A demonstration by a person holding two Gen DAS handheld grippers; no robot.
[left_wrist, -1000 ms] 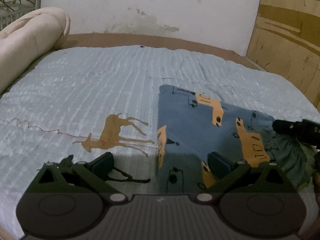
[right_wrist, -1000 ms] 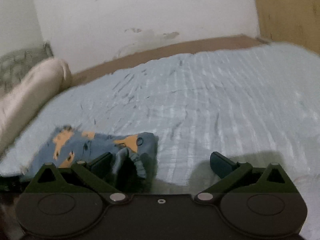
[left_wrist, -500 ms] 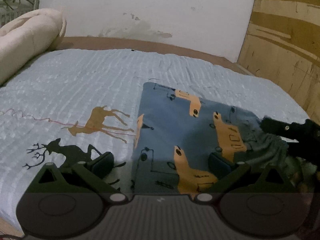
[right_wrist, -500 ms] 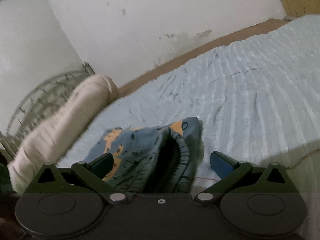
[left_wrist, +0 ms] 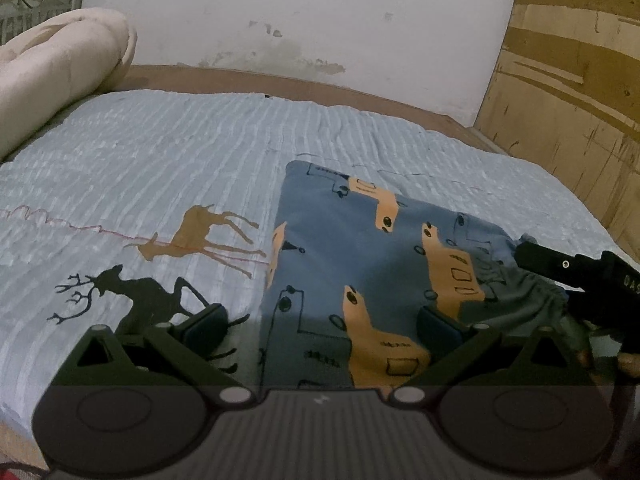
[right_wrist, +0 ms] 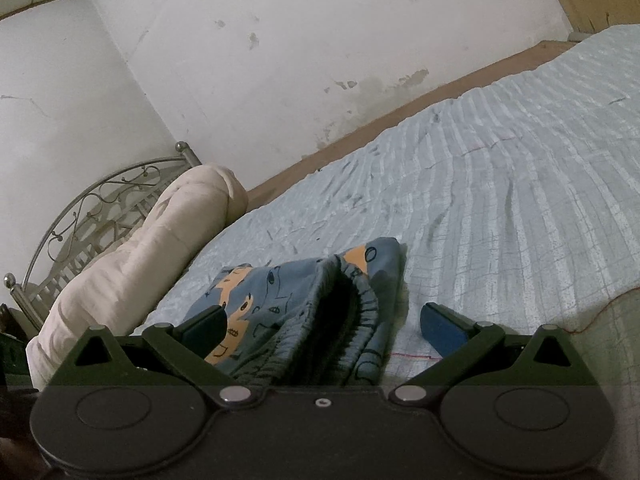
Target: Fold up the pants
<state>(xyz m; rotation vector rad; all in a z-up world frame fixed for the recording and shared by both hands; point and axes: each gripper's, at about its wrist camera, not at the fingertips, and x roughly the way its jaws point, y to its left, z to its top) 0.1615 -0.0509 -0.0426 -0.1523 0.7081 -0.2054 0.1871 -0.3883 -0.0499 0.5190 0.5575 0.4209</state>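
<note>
Pale blue bedding (left_wrist: 168, 160) covers the bed, and on it the pants (left_wrist: 360, 264) lie folded into a flat block, the gathered waistband (right_wrist: 344, 320) gaping at one end, so little looks left beyond tidying. Both the left gripper (left_wrist: 320, 320) and right gripper (right_wrist: 320, 320) are spread wide, holding nothing; a rolled cream quilt (right_wrist: 136, 256) lies well apart, nothing blocking.

Light blue bedspread (left_wrist: 168, 152) carries 2 deer figures: 1 tan (left_wrist: 200, 232), 1 black (left_wrist: 136, 292). Cream rolled blanket (right_wrist: 132, 256) lies against metal headboard (right_wrist: 80, 216). White wall (left_wrist: 300, 20) behind.
</note>
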